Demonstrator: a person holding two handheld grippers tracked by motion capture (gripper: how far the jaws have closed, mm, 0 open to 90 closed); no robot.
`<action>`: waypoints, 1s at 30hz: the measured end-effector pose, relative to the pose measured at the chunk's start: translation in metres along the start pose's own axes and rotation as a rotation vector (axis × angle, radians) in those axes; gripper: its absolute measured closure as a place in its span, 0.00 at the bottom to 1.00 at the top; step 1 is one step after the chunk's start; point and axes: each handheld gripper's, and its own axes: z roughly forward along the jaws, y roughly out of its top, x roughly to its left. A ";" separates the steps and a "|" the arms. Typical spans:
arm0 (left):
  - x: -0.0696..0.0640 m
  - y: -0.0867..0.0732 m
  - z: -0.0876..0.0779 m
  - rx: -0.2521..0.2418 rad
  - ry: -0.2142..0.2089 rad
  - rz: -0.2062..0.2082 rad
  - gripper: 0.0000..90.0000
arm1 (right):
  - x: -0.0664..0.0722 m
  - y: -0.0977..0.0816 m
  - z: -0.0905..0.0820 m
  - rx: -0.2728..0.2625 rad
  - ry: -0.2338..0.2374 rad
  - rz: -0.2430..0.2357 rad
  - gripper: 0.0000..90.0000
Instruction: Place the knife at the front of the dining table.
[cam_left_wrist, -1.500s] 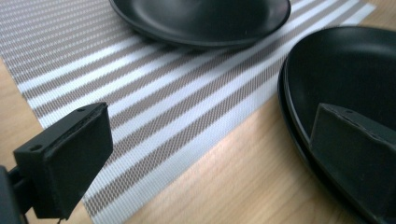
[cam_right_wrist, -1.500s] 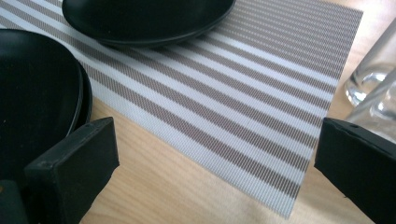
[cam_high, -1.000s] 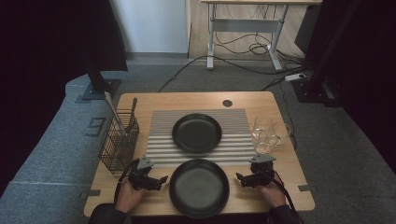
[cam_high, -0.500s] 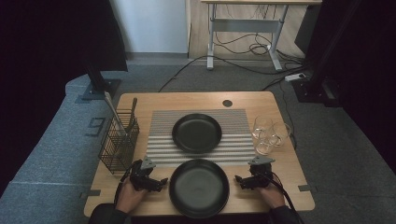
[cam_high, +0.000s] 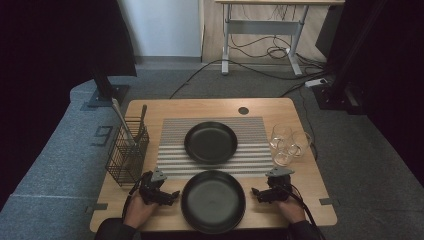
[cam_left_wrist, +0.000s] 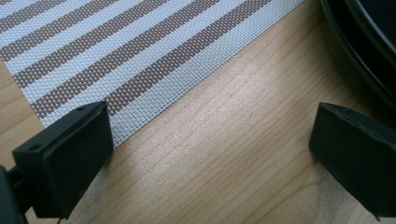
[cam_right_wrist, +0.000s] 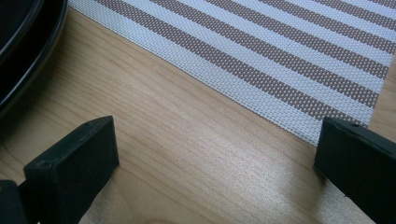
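A black plate (cam_high: 213, 201) lies at the table's front edge between my two grippers. A second black plate (cam_high: 211, 142) rests on the striped placemat (cam_high: 170, 145) behind it. My left gripper (cam_high: 172, 195) sits low on the wood just left of the near plate, open with nothing between its jaws; its own view has the plate's rim (cam_left_wrist: 359, 51) at the upper right and the placemat (cam_left_wrist: 116, 51) ahead. My right gripper (cam_high: 256, 192) rests to the right of that plate, also open and empty, with the plate's rim (cam_right_wrist: 23, 56) at upper left and the placemat (cam_right_wrist: 280, 60) beyond.
A black wire basket (cam_high: 127, 152) holding utensils stands at the table's left. Three clear glasses (cam_high: 287, 145) cluster at the right of the placemat. A round cable hole (cam_high: 243, 110) marks the table's back. Grey floor surrounds the wooden table (cam_high: 310, 185).
Both grippers have shifted only slightly near the front plate; the right one sits a touch lower toward the front edge. Nothing was picked up or released.
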 end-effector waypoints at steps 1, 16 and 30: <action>0.000 0.000 0.000 0.000 0.000 0.000 0.00 | 0.000 0.000 0.000 0.000 0.000 0.000 0.00; 0.000 0.000 0.000 0.001 0.000 0.002 0.00 | 0.001 0.000 0.000 0.000 -0.003 0.003 0.00; 0.000 0.000 0.000 0.001 0.001 0.000 0.00 | 0.002 0.008 -0.006 0.011 -0.029 -0.016 0.02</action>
